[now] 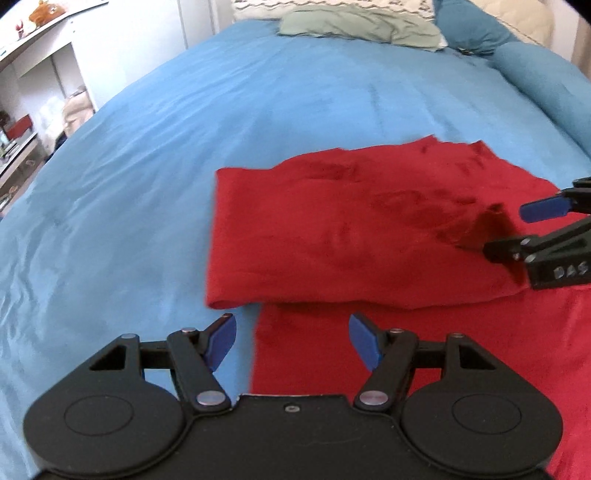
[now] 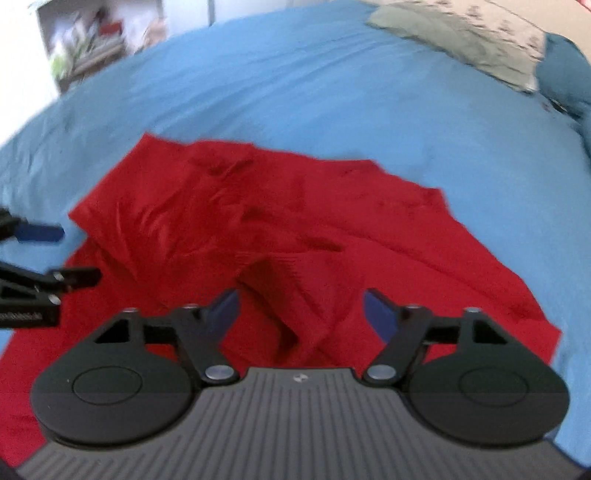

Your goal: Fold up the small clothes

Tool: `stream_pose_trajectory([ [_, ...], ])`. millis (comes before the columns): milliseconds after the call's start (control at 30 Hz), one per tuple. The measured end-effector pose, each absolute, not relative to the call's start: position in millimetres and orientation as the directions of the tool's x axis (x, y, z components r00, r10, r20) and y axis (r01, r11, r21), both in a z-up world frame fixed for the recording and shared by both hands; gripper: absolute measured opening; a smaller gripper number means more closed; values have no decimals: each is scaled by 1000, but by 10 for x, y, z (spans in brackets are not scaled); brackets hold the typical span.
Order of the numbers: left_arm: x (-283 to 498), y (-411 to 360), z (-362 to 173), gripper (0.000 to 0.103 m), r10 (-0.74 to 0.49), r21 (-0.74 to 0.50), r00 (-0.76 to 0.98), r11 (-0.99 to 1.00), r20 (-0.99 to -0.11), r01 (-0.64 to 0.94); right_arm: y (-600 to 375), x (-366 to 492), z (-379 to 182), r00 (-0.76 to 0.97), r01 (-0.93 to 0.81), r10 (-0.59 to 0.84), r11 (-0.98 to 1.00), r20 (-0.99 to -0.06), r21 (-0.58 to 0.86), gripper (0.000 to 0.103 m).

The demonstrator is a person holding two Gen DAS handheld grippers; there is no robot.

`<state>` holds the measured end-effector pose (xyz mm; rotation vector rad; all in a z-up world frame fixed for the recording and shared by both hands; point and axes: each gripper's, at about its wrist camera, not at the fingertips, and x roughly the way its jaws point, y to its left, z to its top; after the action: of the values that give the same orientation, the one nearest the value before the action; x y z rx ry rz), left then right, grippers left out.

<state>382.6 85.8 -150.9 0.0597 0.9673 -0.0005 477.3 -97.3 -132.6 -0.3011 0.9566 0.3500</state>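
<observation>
**Red garment half-folded on bed, both grippers empty**

Red garment [image 1: 369, 236] lies on the blue bedspread [image 1: 147, 184], roughly mid-bed, w/ one layer already doubled over the lower one. The folded top layer has a rounded crease on its left end; lower layer sticks out nearer the cameras.

Left gripper [image 1: 291, 339]: jaws well apart, nothing between them, hovering over the garment's near left edge where red meets blue. Right gripper [image 2: 299, 314]: jaws also apart, nothing pinched; fabric lies below, not held. Its view is blurred, so fine detail is lost.

Risks, as I judge: top layer looks rumpled near the right gripper, esp. a raised ridge right in front of its jaws. Grabbing there could catch one layer only, or drag both & undo the fold. A jaw could also snag the bedspread along w/ the cloth at the left edge.

Room: plenty of bare bedspread beyond the garment toward the head of the bed, where a grey-green cloth [image 1: 362, 26] and pillows [image 1: 472, 26] sit, well apart. The two grippers are near each other over the cloth, so crossing paths could bump.
</observation>
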Motion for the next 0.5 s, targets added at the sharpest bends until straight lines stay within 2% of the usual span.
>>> stream_pose_trajectory([
  [100,3838,951,-1534,72,37,50,561,999,-827,8,-759,4837,-1490,513,-490,121,854,-850,-174,58],
  [133,3863,965,-1547,72,40,51,558,999,-829,5,-710,4858,-1525,513,-504,108,841,-851,-197,30],
  [167,3872,984,-1552,72,41,52,557,999,-830,3,-687,4885,-1542,513,-508,94,834,-853,-214,22],
  [333,3950,1003,-1579,72,49,65,557,998,-829,9,-934,4938,-1284,613,-393,45,884,-789,-254,21],
  [500,4027,998,-1630,72,47,61,547,998,-836,8,-1567,4930,-972,691,-192,-32,955,-722,-227,21],
])
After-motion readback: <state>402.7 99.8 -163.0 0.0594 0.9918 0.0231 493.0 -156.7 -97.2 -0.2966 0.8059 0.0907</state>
